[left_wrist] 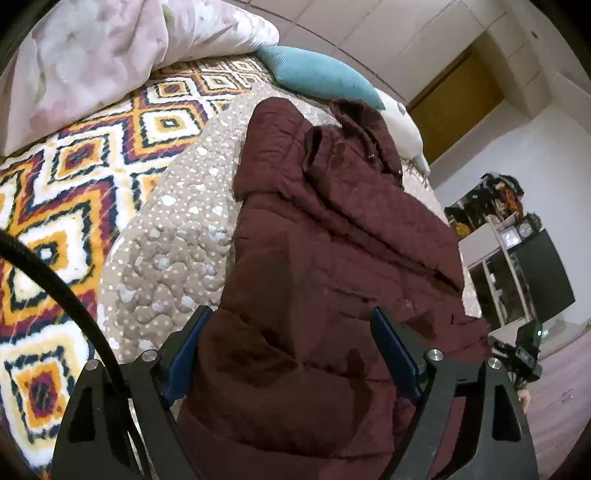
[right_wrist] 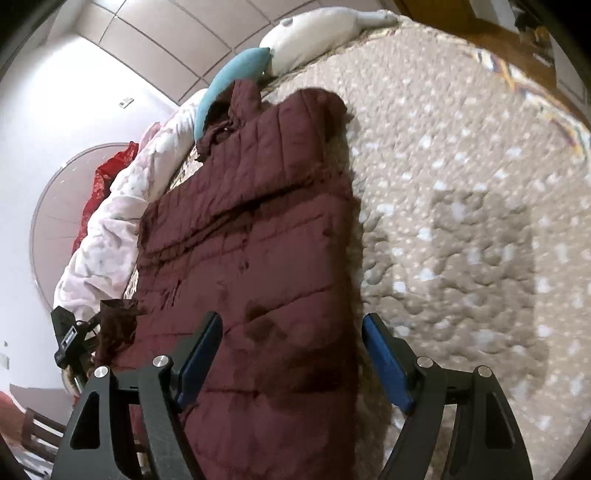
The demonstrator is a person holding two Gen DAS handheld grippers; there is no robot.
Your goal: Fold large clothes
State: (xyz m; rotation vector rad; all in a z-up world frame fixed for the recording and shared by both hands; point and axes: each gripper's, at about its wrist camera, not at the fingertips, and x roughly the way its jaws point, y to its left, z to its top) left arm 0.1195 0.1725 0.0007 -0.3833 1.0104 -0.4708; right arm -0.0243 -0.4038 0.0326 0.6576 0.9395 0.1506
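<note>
Lying lengthwise on a beige quilted bedspread with pale spots (right_wrist: 461,221), the dark maroon quilted puffer coat (left_wrist: 325,258) is folded into a long narrow strip, its sleeves turned in over the body and its hood end toward a teal ribbed cushion (left_wrist: 317,75) near the head of the bed. Darker blotches mark the fabric near the hem (stains or damp, I cannot tell which).

The left gripper (left_wrist: 291,350) hovers over the hem end with its blue-padded jaws spread wide, the coat showing between them but neither pad pressing on it. The right gripper (right_wrist: 291,350) is likewise released, its jaws wide apart above the coat's near end, straddling the coat's right edge, so that one pad is over the maroon fabric and the other over the bedspread; nothing is grasped.

A white pillow (right_wrist: 317,33) sits just beside the teal cushion. A pale pink rumpled duvet (left_wrist: 110,55) is heaped along the coat's far side, next to a woolly blanket with orange, navy and white diamonds (left_wrist: 55,206). A black cable (left_wrist: 55,280) curves across the left wrist view.
</note>
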